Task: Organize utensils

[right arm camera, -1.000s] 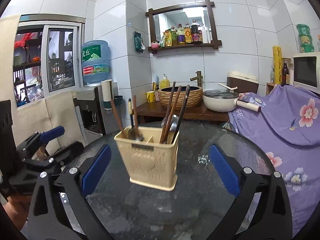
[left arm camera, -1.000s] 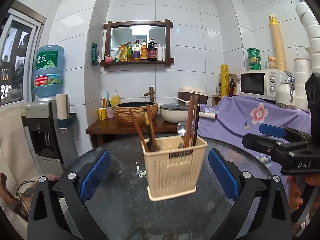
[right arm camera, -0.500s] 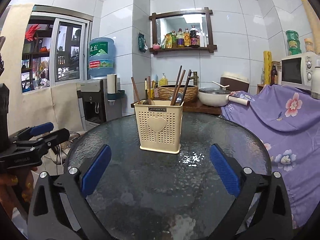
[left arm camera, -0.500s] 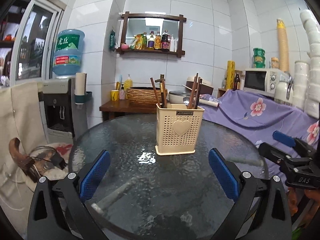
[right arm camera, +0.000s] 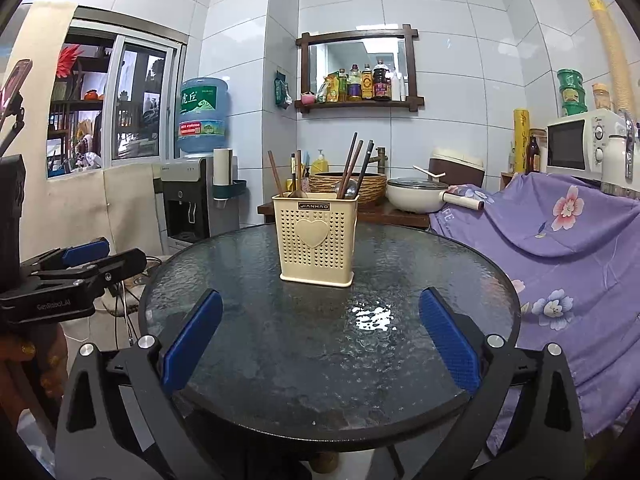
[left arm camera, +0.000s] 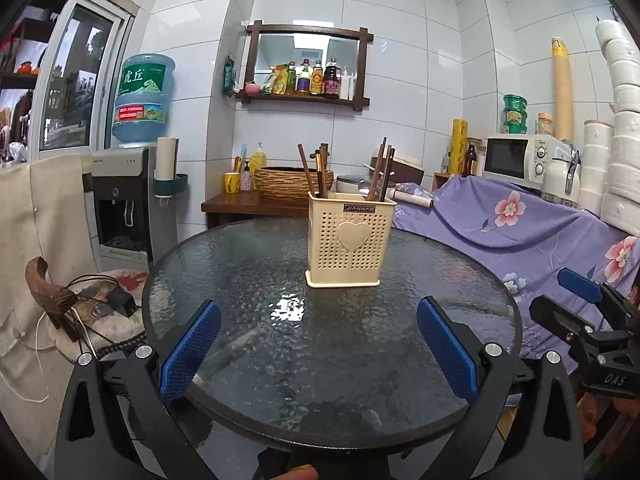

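Note:
A beige perforated utensil holder [left arm camera: 347,240] with a heart on its front stands upright on the round dark glass table [left arm camera: 256,320]; it also shows in the right wrist view [right arm camera: 316,238]. Brown chopsticks [left arm camera: 382,170] and a spoon stick up out of it. My left gripper [left arm camera: 318,350] is open and empty, held back over the table's near edge. My right gripper [right arm camera: 320,344] is open and empty, also back at the near edge. Each gripper shows at the side of the other's view.
A chair with a cushion and cables [left arm camera: 100,308] stands left of the table. A purple flowered cloth [left arm camera: 520,220] covers furniture on the right. A water dispenser [left arm camera: 128,200] and a wooden side table with a basket and pot [right arm camera: 400,200] stand behind.
Both grippers have pulled back from the utensil holder toward the table's near edge. The holder now looks smaller and farther off. Both stay open and empty.

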{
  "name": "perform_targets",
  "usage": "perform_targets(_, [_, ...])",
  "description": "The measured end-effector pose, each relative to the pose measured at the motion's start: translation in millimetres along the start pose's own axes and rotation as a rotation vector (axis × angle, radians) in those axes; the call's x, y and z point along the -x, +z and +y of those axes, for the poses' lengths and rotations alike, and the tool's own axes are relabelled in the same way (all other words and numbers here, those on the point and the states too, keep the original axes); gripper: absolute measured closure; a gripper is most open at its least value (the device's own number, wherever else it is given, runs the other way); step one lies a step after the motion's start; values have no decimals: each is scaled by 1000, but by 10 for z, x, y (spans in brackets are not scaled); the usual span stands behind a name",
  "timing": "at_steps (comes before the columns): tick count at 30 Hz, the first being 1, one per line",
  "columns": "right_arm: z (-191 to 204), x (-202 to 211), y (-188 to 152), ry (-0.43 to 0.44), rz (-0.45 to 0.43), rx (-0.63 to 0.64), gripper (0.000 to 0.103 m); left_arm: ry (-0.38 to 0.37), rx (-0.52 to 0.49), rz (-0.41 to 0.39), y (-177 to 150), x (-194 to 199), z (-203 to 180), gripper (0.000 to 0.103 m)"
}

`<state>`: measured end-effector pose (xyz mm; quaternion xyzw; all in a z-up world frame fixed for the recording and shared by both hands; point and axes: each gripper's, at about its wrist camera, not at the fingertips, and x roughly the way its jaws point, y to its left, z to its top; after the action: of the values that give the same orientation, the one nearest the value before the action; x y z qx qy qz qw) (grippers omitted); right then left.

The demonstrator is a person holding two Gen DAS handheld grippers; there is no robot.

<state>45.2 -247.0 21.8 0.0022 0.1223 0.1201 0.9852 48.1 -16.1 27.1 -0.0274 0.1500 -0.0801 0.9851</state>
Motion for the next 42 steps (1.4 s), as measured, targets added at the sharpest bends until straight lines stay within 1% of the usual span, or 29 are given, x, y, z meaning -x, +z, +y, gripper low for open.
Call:
perform_targets(6, [-2, -41, 25, 10, 3, 5, 6, 18, -14, -2, 9, 22, 5, 7])
perform_targets(13, [-8, -69, 24, 15, 19, 10, 6, 31, 2, 6, 10, 14, 58, 7])
perform_targets(42, [-30, -135, -8, 19, 45, 8, 6, 38, -22, 30, -19, -9, 19, 7])
